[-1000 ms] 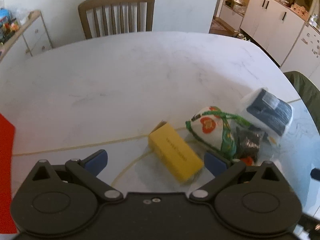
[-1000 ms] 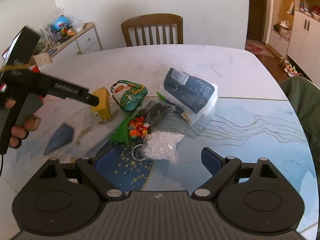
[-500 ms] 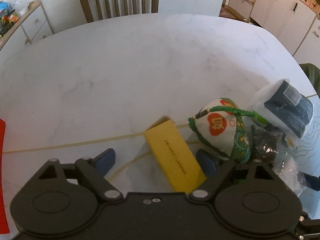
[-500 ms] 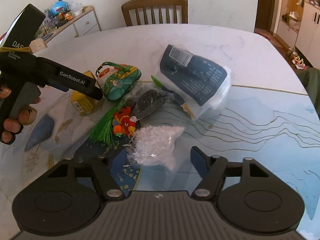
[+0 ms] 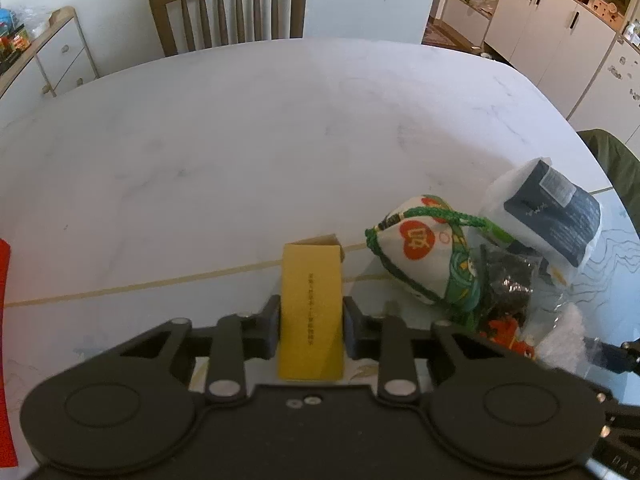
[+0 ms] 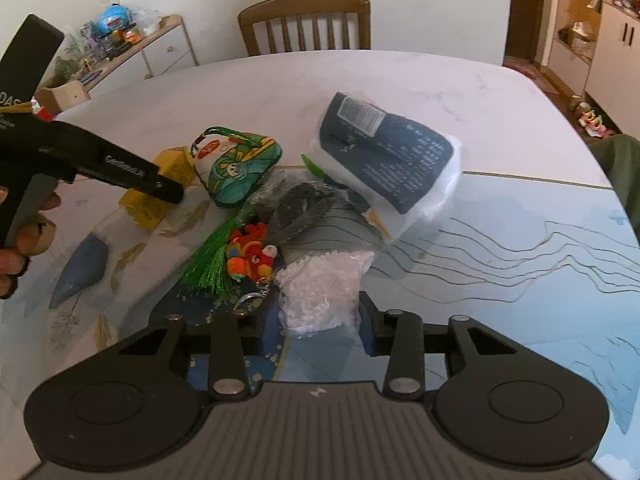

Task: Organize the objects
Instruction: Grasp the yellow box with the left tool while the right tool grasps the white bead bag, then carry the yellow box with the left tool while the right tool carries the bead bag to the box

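left gripper: clamped on yellow box, box on counter beside pouch
right gripper: closed around bead bag, contact unclear

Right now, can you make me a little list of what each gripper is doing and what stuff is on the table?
left gripper: shut on the yellow rectangular cardboard box
right gripper: fingers either side of the clear plastic bag of white beads; grip unclear
beside box: white and green embroidered fabric pouch
further right: dark blue packet in clear wrap
middle of pile: green tassel with red plush charm
surface: white marble table
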Demonstrator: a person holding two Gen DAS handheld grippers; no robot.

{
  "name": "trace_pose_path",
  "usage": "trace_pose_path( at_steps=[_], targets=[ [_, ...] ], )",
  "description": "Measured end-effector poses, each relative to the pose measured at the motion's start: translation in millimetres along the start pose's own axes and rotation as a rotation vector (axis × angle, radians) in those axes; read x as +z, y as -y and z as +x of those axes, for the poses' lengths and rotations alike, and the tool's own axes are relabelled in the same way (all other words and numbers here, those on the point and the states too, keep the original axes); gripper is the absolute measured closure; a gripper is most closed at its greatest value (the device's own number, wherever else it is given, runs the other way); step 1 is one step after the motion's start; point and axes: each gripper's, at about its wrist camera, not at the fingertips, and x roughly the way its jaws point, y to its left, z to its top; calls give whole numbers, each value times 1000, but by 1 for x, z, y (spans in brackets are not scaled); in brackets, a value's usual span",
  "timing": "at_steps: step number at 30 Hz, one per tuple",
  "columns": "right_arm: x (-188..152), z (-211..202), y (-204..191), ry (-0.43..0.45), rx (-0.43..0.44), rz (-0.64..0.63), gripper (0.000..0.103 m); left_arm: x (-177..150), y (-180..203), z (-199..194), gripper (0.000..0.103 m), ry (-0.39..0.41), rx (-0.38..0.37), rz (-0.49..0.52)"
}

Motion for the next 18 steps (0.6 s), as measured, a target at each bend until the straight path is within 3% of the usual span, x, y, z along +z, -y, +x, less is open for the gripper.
trace_pose_path(
  at_steps=[18],
  targets=[
    [0,-80,-27,132,-7,16,66,-28,-47,-77,75,79,-82,-89]
  ],
)
